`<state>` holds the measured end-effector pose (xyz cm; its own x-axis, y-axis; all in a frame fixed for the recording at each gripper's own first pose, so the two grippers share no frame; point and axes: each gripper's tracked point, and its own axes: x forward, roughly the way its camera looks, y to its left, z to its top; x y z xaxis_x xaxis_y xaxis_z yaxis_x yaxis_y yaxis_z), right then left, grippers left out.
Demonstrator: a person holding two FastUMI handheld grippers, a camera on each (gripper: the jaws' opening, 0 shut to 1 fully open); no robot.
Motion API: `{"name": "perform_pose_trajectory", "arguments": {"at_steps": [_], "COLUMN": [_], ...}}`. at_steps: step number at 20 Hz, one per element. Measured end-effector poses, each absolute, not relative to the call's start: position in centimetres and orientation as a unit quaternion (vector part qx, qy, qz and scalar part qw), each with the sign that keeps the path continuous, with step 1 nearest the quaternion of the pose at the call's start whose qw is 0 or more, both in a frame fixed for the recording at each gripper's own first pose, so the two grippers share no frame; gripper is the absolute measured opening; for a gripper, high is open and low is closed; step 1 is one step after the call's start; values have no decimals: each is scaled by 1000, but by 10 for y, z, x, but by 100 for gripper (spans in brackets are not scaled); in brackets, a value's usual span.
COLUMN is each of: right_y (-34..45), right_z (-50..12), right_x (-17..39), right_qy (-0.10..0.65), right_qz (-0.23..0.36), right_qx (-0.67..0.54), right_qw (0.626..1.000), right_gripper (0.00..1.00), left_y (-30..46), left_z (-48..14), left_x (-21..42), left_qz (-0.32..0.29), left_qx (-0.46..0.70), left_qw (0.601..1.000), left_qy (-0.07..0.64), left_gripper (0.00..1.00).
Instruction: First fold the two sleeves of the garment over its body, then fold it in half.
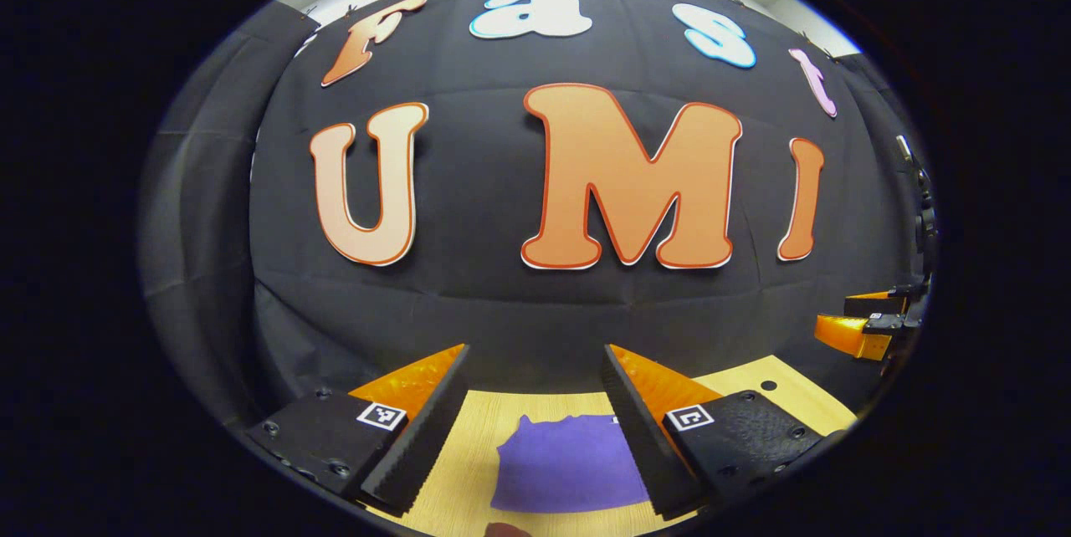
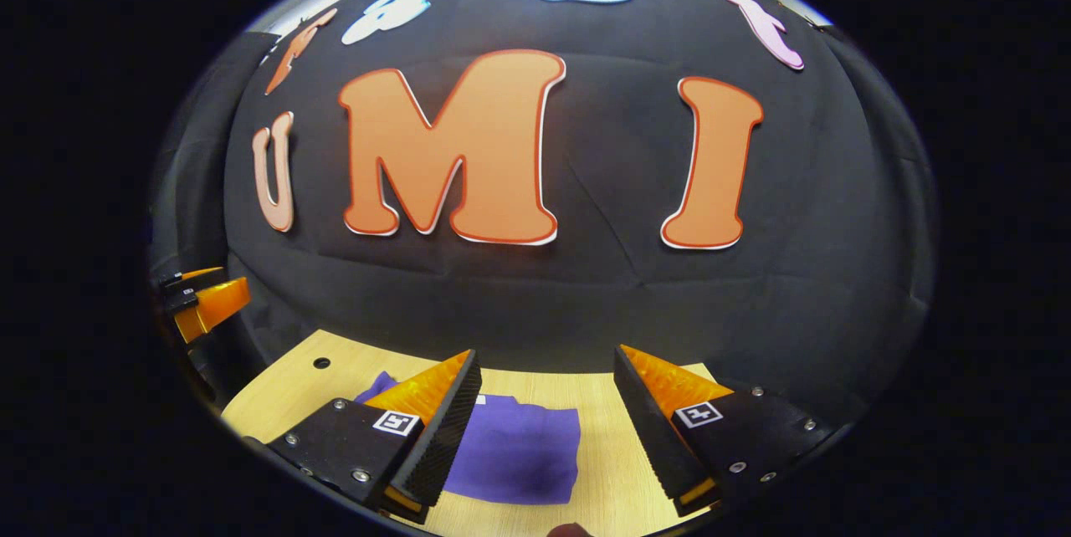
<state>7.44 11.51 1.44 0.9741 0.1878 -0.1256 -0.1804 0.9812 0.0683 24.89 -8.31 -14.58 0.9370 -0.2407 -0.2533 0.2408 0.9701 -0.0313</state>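
Observation:
A purple garment (image 1: 565,466) lies flat on the light wooden table (image 1: 468,453) as a compact folded shape. My left gripper (image 1: 535,353) hangs above it, open and holding nothing, and the cloth shows between its fingers. In the right gripper view the same purple garment (image 2: 519,453) lies below and left of centre. My right gripper (image 2: 544,357) is open above the table with nothing between its fingers. Each gripper shows far off in the other's picture: the right gripper (image 1: 870,324) at the right edge and the left gripper (image 2: 201,303) at the left edge.
The wooden table (image 2: 636,470) ends at the black cloth wall behind it. A small dark hole (image 2: 321,362) marks the tabletop near its far left corner, and the same hole (image 1: 768,386) shows in the left gripper view.

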Motion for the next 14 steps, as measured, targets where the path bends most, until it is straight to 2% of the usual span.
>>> {"name": "perform_pose_trajectory", "arguments": {"at_steps": [1,2,7,14], "right_y": [115,115,112,126], "right_z": [16,18,21,15], "right_x": [65,58,30,3], "right_qy": [60,53,36,26], "right_qz": [92,91,89,93], "right_qx": [28,29,32,20], "right_qw": [994,994,995,995], "right_gripper": [100,95,95,95], "left_y": [-83,-82,-79,-70], "left_z": [-144,-143,-130,-136], "left_x": [246,244,226,202], "left_qz": [-122,-122,-123,-116], "left_qx": [1,2,-11,9], "left_qw": [985,986,988,988], "left_qy": [125,117,95,99], "left_gripper": [97,97,96,96]}}
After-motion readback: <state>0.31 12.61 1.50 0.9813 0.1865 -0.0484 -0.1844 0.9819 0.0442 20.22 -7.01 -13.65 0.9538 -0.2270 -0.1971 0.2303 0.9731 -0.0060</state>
